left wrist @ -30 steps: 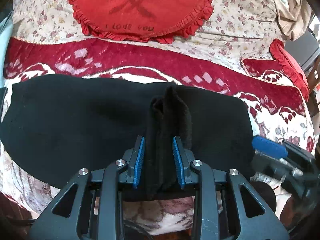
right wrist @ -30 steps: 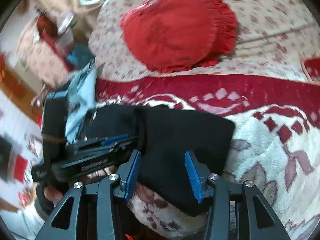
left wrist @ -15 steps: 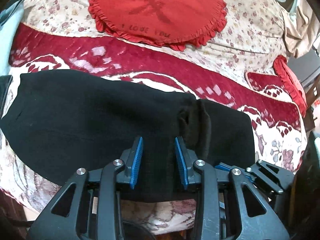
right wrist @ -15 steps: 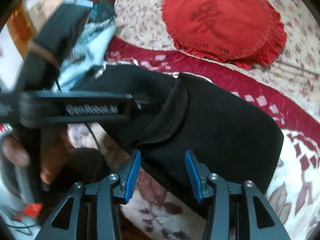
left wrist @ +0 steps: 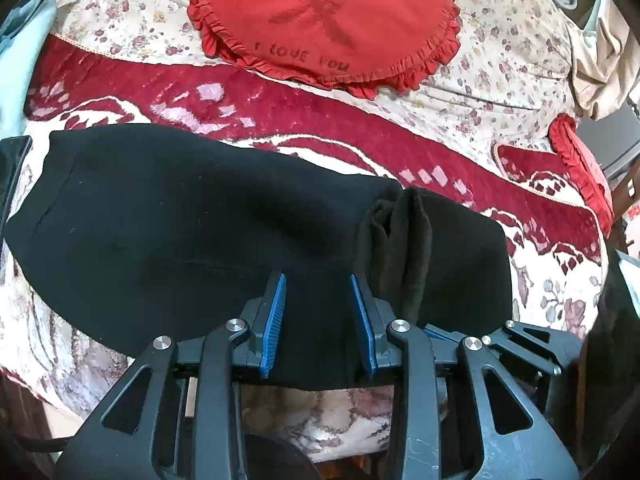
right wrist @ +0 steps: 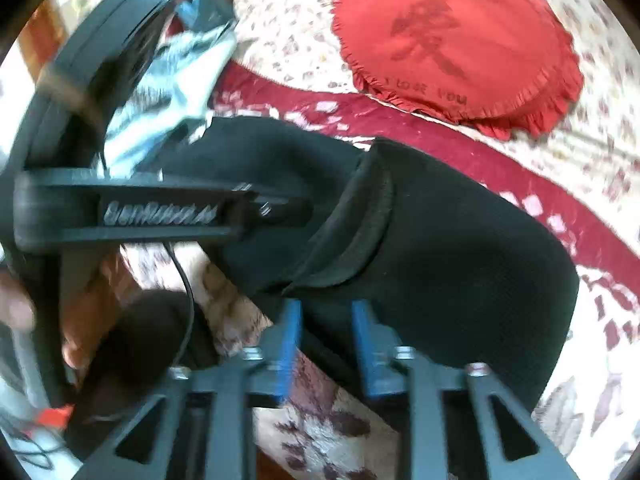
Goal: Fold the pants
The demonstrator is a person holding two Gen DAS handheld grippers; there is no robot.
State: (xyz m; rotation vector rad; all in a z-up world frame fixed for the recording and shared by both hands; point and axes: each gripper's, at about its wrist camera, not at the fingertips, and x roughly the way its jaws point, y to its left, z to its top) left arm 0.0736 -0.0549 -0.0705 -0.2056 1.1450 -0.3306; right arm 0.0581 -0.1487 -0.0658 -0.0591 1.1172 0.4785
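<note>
Two grippers work the near edge of the pants (left wrist: 192, 216), black, spread across a bed w/ a blanket (left wrist: 132, 96) patterned red and cream.

Left gripper (left wrist: 318, 312): nearest in the left wrist view, blue pads a short way apart, near hem of the pants running between them. Whether the pads press the cloth or just straddle it, cannot tell. Just right of it, low at the frame's edge, part of the right gripper's black frame shows, touching or very nearly against the pants' near right corner.

Right gripper (right wrist: 326, 332): jaws closing, blurred w/ motion; the pants' near edge lies between the blue pads. Pads look close on the fabric but the blur hides contact. To its left in the right wrist view, the left gripper reaches in sideways, w/ a hand (right wrist: 80, 320) on its handle, blurred.

Pants: folded over lengthwise, long side left to right. A bunched fold (left wrist: 400, 248) stands up as ridges just beyond the left gripper's right pad; right of it the cloth lies flat to a rounded end.

Farther: a flowered sheet (left wrist: 500, 40) beyond the red band. On it a round red cushion (left wrist: 320, 20) w/ frilled rim, lettering along its near edge. Second red cushion (left wrist: 580, 168) at far right, only partly seen. Light blue cloth (right wrist: 172, 92) at the left edge, beside the pants' left end.
</note>
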